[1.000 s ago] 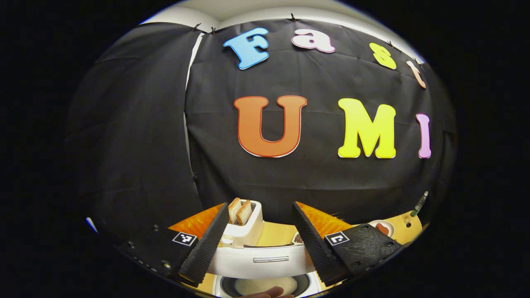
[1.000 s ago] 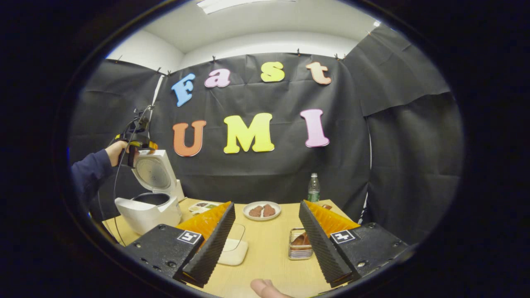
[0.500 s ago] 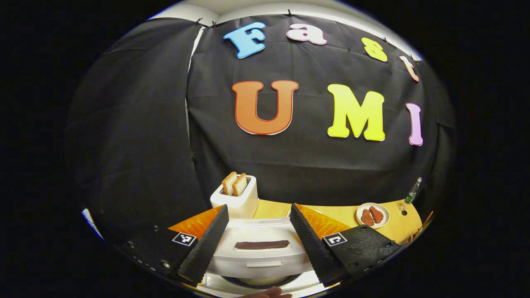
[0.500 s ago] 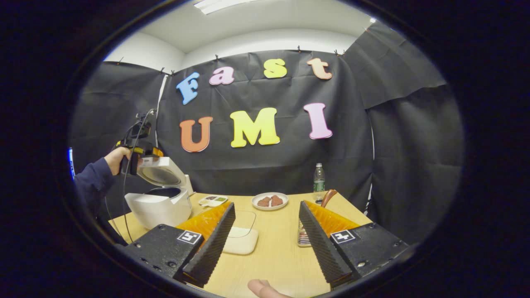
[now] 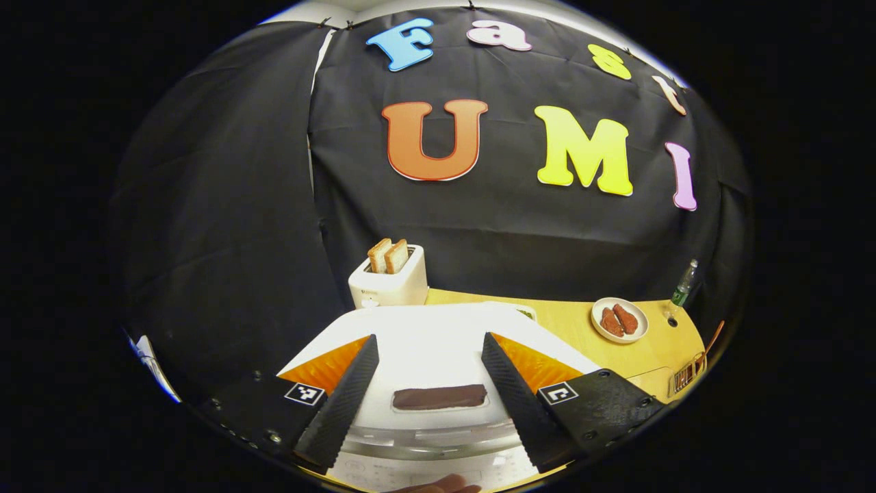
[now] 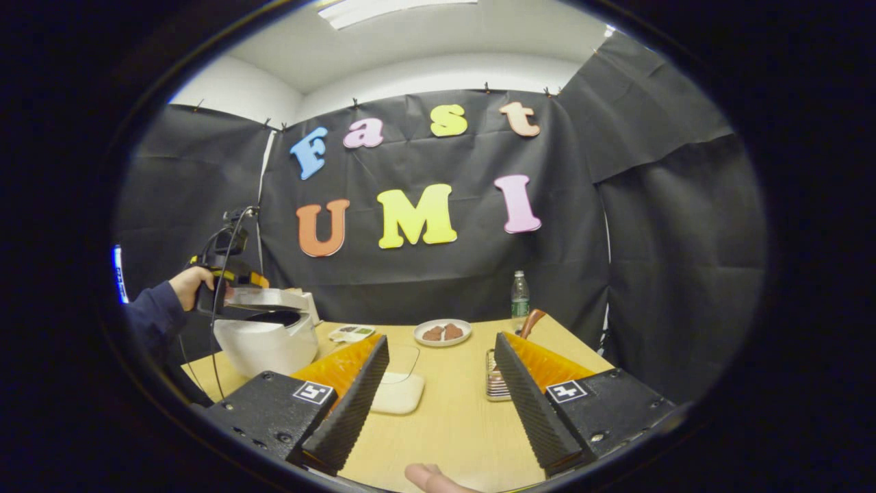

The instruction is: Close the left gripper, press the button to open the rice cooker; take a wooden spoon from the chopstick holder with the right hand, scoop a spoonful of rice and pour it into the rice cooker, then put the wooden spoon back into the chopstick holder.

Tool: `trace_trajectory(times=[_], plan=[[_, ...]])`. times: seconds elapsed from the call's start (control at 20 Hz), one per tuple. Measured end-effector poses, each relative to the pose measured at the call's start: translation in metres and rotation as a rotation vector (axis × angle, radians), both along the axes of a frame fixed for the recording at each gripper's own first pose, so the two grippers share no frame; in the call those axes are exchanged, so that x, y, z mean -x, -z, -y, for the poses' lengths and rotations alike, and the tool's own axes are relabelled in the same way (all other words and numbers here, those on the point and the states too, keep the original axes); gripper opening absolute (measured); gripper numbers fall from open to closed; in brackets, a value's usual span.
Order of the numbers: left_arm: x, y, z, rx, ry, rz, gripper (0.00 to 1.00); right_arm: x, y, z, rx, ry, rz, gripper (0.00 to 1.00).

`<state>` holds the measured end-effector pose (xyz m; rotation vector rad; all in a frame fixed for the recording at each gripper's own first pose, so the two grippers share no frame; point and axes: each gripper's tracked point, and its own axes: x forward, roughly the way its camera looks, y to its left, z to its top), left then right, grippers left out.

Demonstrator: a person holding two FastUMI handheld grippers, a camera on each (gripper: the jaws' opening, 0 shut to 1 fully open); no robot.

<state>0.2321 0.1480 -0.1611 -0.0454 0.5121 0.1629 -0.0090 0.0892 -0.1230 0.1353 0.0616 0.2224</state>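
The white rice cooker [image 6: 263,342] stands at the table's left, its lid [image 6: 263,299] tipped almost flat with a thin dark gap under it. My left gripper [image 5: 430,337] is open, its fingers spread over the lid's top [image 5: 438,329] on either side of a dark bar [image 5: 439,397]. A hand [image 6: 188,282] holds that gripper at the lid's front edge. My right gripper [image 6: 441,339] hangs open over the table with nothing between its fingers. A wooden spoon's handle [image 6: 530,320] sticks up from the metal chopstick holder [image 6: 494,383].
A white lidded box [image 6: 397,392] lies just ahead of the right gripper. A plate of meat [image 6: 443,332], a bottle [image 6: 519,301] and a small tray [image 6: 350,333] stand at the back. A toaster [image 5: 390,281] with bread sits behind the cooker.
The rice cooker's lid has swung down from upright to nearly flat, with the left gripper following it down. The right gripper has stayed open and hardly moved.
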Motion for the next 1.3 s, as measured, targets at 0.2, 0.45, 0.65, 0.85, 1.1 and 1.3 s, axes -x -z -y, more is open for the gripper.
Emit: trace_trajectory(times=[0.2,0.45,0.65,0.85,1.1,1.3], plan=[[0.015,0.021,0.005,0.017,-0.011,-0.085,0.98,0.01,-0.008,0.005,0.009,0.013,0.015,0.98],[0.025,0.03,0.01,0.03,-0.003,-0.132,0.98,0.014,-0.015,0.011,0.018,0.046,0.027,0.98],[0.039,0.046,0.013,0.046,0.013,-0.215,0.99,0.02,-0.014,0.005,0.018,0.037,0.015,0.98],[0.037,0.047,0.014,0.043,0.024,-0.204,0.98,0.019,-0.024,0.017,0.014,0.079,0.051,0.99],[0.04,0.047,0.014,0.043,0.025,-0.161,0.99,0.022,-0.023,0.015,-0.018,0.083,0.054,0.96],[0.039,0.048,0.012,0.034,0.01,-0.113,0.99,0.022,-0.024,0.016,-0.03,0.088,0.064,0.98]])
